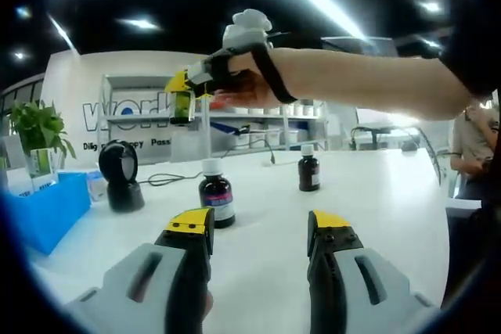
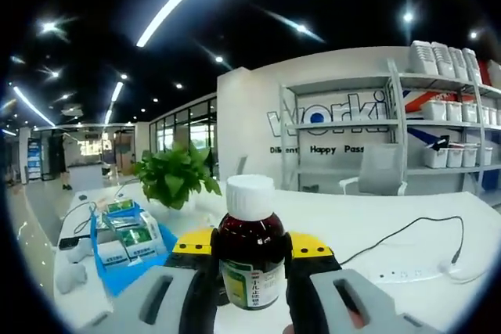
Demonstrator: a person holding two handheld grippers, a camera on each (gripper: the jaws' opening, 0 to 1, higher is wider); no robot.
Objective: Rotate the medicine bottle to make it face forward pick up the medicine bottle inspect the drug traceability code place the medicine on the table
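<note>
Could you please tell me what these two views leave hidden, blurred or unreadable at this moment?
- Held medicine bottle, right gripper view: label print too small and blurred to read; no traceability code can be made out; the jaws cover its sides.
- Right gripper, left gripper view: the bottle it holds is mostly hidden by the jaws and the hand.
- Two bottles on the table, left gripper view: labels too small to read.
- Left gripper: open, holding nothing.

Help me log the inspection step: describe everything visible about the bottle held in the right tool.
The held medicine bottle is dark brown, glass-like, with a white cap and a green-and-white label low on its front. It stands upright between the right tool's yellow-tipped jaws, which press on both its sides, lifted off the white table. Label print is too small to read.
</note>
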